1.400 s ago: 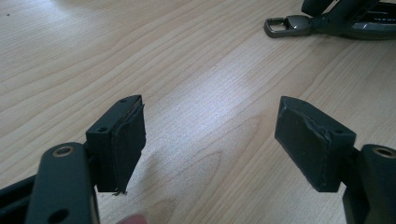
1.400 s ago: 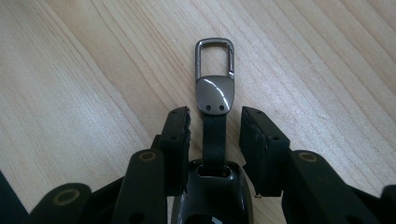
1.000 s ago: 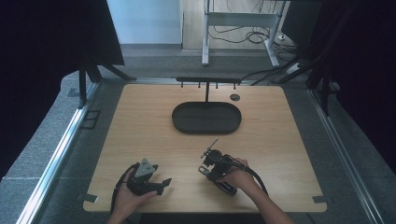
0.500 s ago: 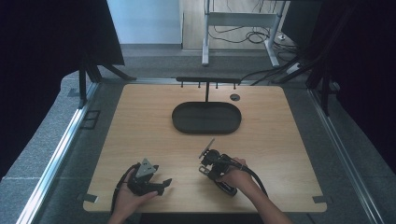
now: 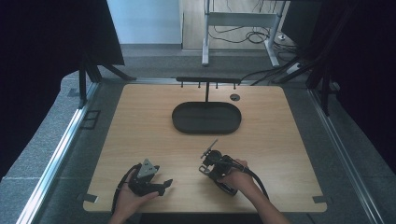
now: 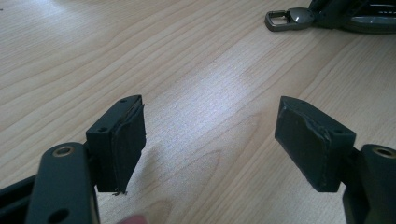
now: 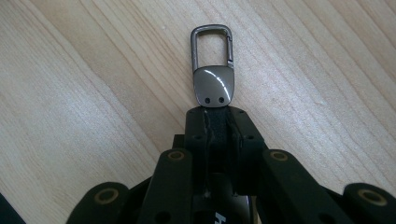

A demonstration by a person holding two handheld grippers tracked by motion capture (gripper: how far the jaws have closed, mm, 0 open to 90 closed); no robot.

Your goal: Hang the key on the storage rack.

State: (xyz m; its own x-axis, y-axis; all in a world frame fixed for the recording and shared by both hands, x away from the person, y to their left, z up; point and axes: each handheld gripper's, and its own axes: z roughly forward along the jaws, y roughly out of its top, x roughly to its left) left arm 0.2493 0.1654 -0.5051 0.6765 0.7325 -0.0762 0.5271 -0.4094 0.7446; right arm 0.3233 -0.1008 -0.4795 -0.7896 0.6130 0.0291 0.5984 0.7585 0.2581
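The right gripper (image 7: 217,114) has just closed and is clamped on the strap of a small metal key clip (image 7: 213,70), near the front of the tabletop (image 5: 140,121). The clip looks light, hard and slippery, so the soft strap is the best place to hold. The left gripper (image 6: 210,140) is wide apart, holding nothing.

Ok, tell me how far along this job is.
Done: the right gripper has just closed its jaws on the strap of the key clip, which lies low over the table. In hand: that grip. The left gripper rests open with nothing between its jaws. Left, probably: carrying the clip to the hook rack above the tray, where no hook holds anything yet.
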